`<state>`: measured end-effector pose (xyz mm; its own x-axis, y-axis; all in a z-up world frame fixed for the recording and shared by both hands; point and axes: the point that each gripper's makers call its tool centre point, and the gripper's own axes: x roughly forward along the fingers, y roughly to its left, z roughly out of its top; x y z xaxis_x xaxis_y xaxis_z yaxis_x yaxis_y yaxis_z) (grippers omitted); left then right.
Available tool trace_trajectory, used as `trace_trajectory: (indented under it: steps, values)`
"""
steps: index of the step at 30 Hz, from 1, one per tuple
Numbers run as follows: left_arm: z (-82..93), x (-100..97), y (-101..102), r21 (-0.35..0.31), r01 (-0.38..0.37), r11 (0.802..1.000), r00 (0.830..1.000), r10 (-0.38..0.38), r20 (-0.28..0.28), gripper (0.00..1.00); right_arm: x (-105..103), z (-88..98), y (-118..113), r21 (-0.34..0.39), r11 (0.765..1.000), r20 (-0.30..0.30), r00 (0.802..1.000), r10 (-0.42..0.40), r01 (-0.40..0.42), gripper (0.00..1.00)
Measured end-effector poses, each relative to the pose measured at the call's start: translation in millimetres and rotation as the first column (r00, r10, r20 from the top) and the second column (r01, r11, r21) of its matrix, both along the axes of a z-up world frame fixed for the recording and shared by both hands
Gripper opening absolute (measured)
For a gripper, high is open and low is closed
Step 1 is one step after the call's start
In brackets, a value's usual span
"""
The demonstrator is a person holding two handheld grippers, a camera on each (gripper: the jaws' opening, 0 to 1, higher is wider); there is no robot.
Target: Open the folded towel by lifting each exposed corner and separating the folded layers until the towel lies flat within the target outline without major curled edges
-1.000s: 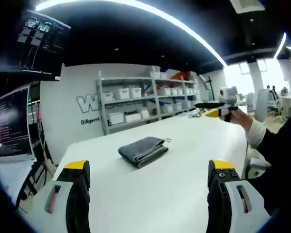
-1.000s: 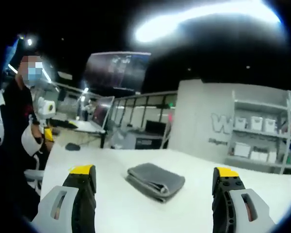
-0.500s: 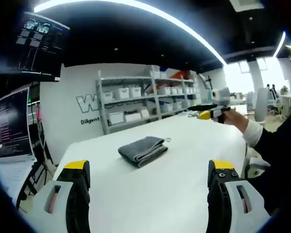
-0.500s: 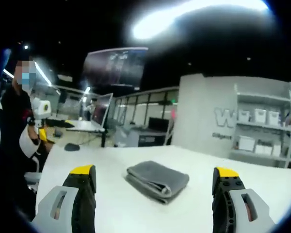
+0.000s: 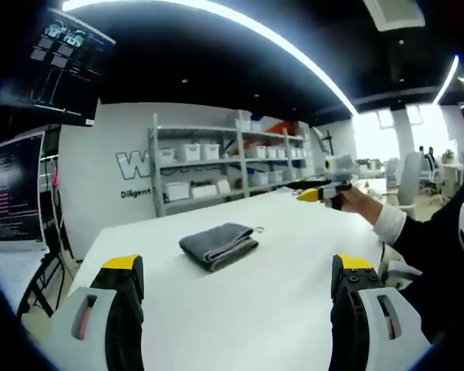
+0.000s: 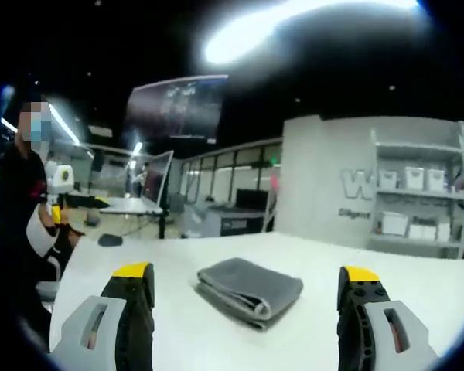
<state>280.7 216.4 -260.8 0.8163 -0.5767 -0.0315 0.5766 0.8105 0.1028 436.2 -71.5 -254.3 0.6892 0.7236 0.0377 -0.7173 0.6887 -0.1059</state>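
Observation:
A folded grey towel (image 5: 218, 245) lies on the white table (image 5: 278, 278), its stacked layers showing along the near edge. In the right gripper view the towel (image 6: 250, 290) sits between and beyond the jaws. My left gripper (image 5: 238, 290) is open, held above the table short of the towel, with nothing between its jaws. My right gripper (image 6: 247, 297) is open too, empty and close in front of the towel. From the left gripper view the right gripper (image 5: 323, 191) hangs in the air at the table's far right, held by a hand.
Metal shelves (image 5: 209, 170) with white bins stand against the wall behind the table. Monitors (image 5: 58, 66) hang at the left. A dark small object (image 6: 108, 240) lies on the table's far left in the right gripper view, near the person (image 6: 23, 209).
Both cameras have shifted slightly. In the left gripper view the right gripper has drifted leftward, toward the towel. The towel lies as before.

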Motion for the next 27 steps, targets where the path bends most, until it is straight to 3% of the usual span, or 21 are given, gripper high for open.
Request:
trace_trajectory:
  steps: [6,16,27]
  values:
    - [-6.2,4.2,2.3,0.038,-0.025,0.999,1.0,0.025,-0.006,1.0,6.5,-11.6,0.9,-0.004,1.0,-0.01,1.0,-0.024,0.024,0.97]
    - [-9.9,7.0,3.9,0.047,-0.033,0.998,0.999,0.034,-0.009,1.0,24.1,-10.2,-3.2,0.025,0.999,-0.014,0.999,-0.047,0.047,0.96]
    - [-10.9,8.5,4.6,0.036,-0.034,0.999,0.999,0.035,-0.015,1.0,45.9,-23.5,-5.7,0.007,0.998,-0.023,0.997,-0.069,0.069,0.94]
